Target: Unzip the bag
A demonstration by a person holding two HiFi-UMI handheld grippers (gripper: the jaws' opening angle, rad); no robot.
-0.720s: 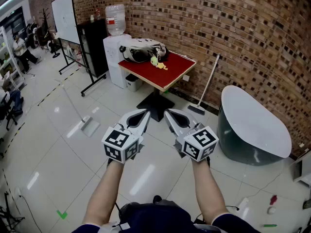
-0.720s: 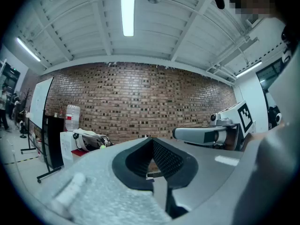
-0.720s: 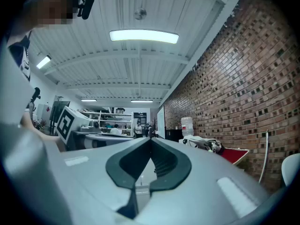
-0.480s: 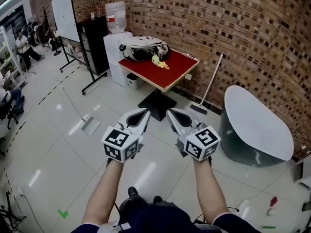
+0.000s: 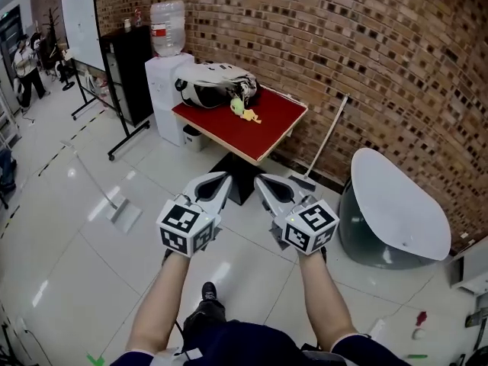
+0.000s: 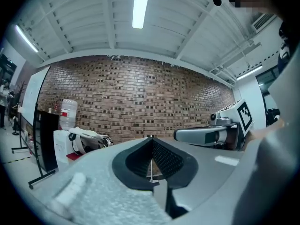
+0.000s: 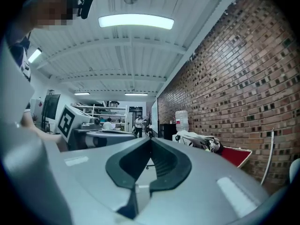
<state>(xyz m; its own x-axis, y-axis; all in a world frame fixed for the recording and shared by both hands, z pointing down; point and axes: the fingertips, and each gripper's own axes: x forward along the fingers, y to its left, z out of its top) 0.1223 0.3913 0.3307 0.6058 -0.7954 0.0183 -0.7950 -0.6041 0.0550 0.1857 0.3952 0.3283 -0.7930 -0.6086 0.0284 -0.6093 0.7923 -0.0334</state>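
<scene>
Well ahead of both claws, the bag (image 5: 213,85) lies on its side on a red table (image 5: 271,120). It is white and black, nothing touches it, and from this far off its zip cannot be made out. The left claw (image 5: 223,177) and the right claw (image 5: 259,178) are held side by side over the pale tiled floor (image 5: 91,250), level, close together but not touching, both pointing toward the table. In the left gripper view the left claw's two dark pads (image 6: 165,159) meet at the tips, pressed together with nothing between them. The bag shows beyond and to the left of those tips, and the right claw is just off to the right. In the right gripper view the right claw's jaws are likewise closed tip to tip on nothing, and the bag sits beyond them to the right. A small yellow-green toy (image 5: 242,110) lies on the table just beside the bag, on the side nearer the claws. Left of the bag stands a white water dispenser (image 5: 164,90) with its bottle (image 5: 165,27) on top, near the brick wall (image 5: 366,44). A broom (image 5: 326,139) leans on that wall ahead and right of the right claw, and a grey tub with a white top (image 5: 393,204) stands to that claw's right.
</scene>
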